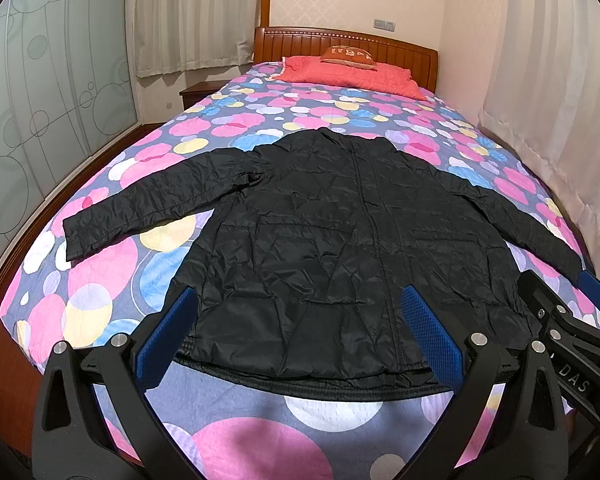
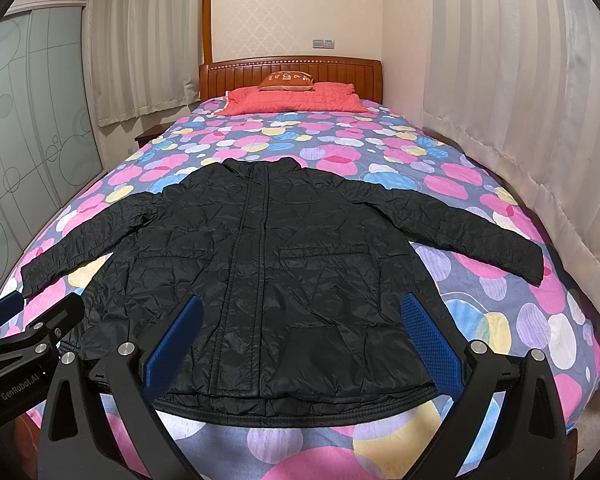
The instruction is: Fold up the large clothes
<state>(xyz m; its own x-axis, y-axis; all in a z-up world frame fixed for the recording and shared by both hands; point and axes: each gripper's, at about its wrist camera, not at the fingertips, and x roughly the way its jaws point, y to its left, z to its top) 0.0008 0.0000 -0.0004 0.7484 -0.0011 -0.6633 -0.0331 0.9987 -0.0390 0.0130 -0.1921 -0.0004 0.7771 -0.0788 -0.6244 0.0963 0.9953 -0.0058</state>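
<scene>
Both tongs stand with jaws wide apart, holding nothing: left gripper and right gripper hover side by side above the hem of the black quilted jacket. It lies face up, zipped, sleeves spread, collar toward the headboard, on the patterned bedspread. No fold is made yet. I judge a sleeve fold comes first: pinch the cuff through both layers, lift low, lay it across the chest. Bed edge lies near the left cuff; curtain crowds the right.
</scene>
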